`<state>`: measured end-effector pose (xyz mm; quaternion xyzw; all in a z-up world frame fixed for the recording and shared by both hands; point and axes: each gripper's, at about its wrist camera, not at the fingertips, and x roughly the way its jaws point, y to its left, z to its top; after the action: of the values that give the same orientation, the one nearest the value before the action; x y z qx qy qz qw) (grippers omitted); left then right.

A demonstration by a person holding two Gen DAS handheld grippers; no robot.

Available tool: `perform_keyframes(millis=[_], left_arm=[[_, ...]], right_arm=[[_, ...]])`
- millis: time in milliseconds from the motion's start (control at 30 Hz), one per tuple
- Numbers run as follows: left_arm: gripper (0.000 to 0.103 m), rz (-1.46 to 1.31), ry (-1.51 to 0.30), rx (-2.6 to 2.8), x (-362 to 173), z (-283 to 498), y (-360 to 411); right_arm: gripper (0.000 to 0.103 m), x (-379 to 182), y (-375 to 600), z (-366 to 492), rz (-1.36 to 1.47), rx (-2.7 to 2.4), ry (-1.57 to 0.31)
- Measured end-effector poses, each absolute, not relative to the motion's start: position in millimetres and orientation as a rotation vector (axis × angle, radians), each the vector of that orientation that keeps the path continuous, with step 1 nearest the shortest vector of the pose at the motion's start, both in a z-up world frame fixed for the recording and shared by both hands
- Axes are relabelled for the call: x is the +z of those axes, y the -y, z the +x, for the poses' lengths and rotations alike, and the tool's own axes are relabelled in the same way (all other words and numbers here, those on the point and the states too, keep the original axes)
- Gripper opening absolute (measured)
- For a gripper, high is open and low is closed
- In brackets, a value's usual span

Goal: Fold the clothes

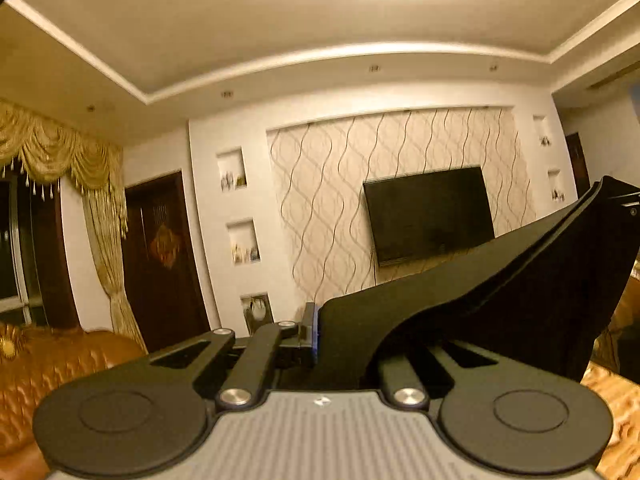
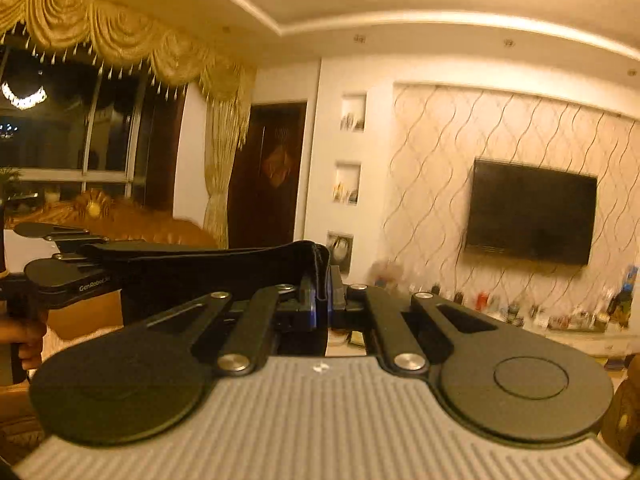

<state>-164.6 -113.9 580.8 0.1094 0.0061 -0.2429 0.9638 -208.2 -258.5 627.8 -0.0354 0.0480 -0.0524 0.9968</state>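
A: Holding the black garment (image 2: 208, 268) up in the air, stretching it between the left gripper (image 2: 68, 264) and the right gripper (image 2: 322, 300). Not resting it on any tabletop or other surface in either view.

B: Gripping it how?

A: Pinching a doubled edge on the right, with the fingers (image 2: 308, 300) pressed together on the cloth. Doing much the same on the left, judging by the left wrist view: clamping the cloth right at the tips, with one finger hidden under the drape.

B: Worrying about what, then?

A: Biting only a narrow strip at each end, so probably risking a slip when pulling the span tighter or swinging it down fast. Also letting the bulk hang loose below the taut top edge, so likely inviting wrinkles or an uneven crease on landing.

B: Seeing the landing spot at all?

A: Not seeing it. Pointing both cameras at the far wall and the television (image 1: 430, 216), with only a corner of the sofa (image 2: 132, 220) showing beyond the left gripper. Lowering blind from here, possibly laying the piece crooked, or dropping one end first and bunching the rest beneath it.
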Motion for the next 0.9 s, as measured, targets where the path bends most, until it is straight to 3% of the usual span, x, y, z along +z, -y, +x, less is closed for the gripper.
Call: perform_keyframes(millis=[200,400,667,900], left_arm=[[0.005,0.243,-0.012,-0.514,607,-179,135],[0.005,0.262,-0.068,-0.589,581,-162,137],[0.005,0.301,-0.289,-0.757,454,-124,161],[0.005,0.205,-0.582,-0.826,304,-100,156]], right_arm=[[0.007,663,259,-232,-0.116,-0.137,-0.051],[0.007,660,266,-234,-0.115,-0.148,-0.070],[0.007,580,291,-171,-0.066,-0.152,-0.254],[0.008,444,290,-87,-0.002,-0.033,-0.514]])
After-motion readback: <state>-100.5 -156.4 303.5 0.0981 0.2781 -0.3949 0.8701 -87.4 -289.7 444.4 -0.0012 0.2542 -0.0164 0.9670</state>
